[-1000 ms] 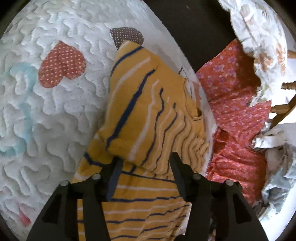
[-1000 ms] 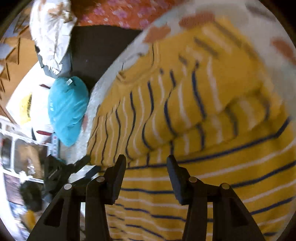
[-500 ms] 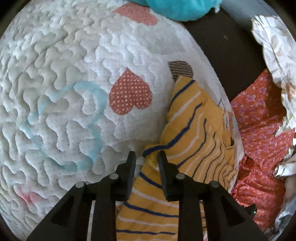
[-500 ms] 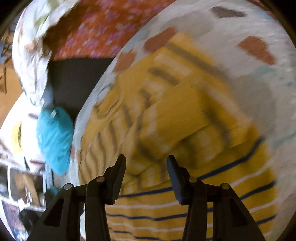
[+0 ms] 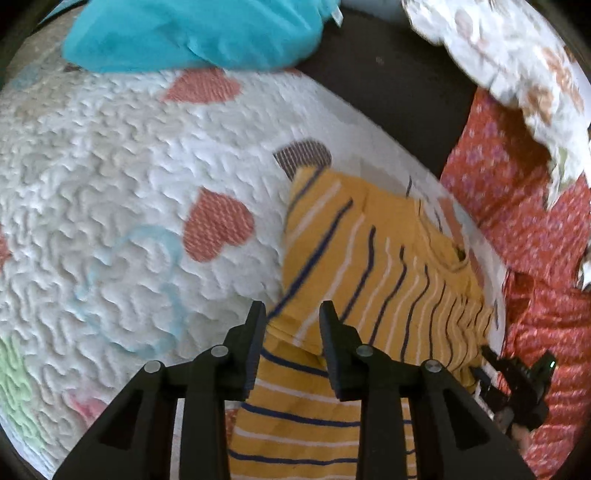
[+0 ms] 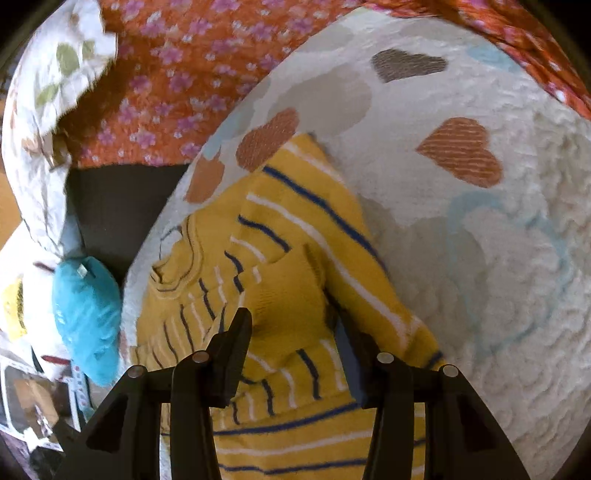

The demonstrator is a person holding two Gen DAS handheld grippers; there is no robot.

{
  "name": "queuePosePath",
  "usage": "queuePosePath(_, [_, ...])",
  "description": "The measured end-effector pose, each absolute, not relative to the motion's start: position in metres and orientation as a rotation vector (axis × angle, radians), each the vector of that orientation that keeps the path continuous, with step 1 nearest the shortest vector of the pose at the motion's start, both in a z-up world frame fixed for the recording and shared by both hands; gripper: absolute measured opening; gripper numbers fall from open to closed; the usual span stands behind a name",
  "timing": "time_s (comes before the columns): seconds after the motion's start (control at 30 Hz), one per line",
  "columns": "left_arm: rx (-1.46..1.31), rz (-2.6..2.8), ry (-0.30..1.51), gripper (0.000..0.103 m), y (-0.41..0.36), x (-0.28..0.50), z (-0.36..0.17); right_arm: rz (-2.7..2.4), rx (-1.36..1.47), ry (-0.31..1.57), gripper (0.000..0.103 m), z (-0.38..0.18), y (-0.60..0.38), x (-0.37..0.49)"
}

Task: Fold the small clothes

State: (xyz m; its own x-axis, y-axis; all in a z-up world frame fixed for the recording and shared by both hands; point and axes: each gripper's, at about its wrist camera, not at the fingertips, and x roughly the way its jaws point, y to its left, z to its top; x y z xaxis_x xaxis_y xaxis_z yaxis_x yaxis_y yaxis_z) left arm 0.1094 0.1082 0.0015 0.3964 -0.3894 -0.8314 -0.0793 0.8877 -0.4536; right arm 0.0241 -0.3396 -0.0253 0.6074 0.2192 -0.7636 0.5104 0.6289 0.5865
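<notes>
A small yellow sweater with navy and white stripes lies on a white quilted mat with heart patches. Both sleeves are folded in over its body. My left gripper hovers over the sweater's left folded edge, its jaws partly apart and holding nothing. In the right wrist view the sweater lies with its neckline to the left. My right gripper is open and straddles the folded sleeve, with the cloth bunched between the fingers but not pinched.
A teal cloth lies at the mat's far edge and shows in the right wrist view. Orange floral fabric and a white floral cloth lie beyond the mat. The right gripper's body shows at the sweater's right side.
My left gripper closed down at the sweater's left edge half a second ago and has now opened partly. My right gripper pulled back along the sweater, staying open.
</notes>
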Motion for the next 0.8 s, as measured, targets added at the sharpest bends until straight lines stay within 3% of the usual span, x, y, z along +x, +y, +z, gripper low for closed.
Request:
queuePosePath(0.07, [-0.435, -0.200, 1.192, 0.029, 0.102, 0.111, -0.007, -0.146, 0.845, 0.969, 0.011, -0.020, -0.331, 0.034])
queuePosePath(0.3, [-0.358, -0.190, 1.288, 0.046, 0.089, 0.114, -0.031, -0.316, 0.601, 0.982, 0.009, 0.009, -0.329, 0.031])
queuePosePath(0.4, [-0.371, -0.194, 1.287, 0.046, 0.093, 0.112, -0.029, -0.343, 0.507, 1.045, 0.011, 0.000, -0.325, 0.041])
queuePosePath(0.63, [-0.409, -0.183, 1.099, 0.045, 0.117, 0.099, 0.006, -0.269, 0.308, 0.877, 0.011, 0.054, -0.272, 0.030])
queuePosePath(0.8, [-0.423, -0.191, 1.275, 0.046, 0.106, 0.113, -0.032, -0.076, 0.336, 0.971, 0.011, 0.028, -0.233, 0.054])
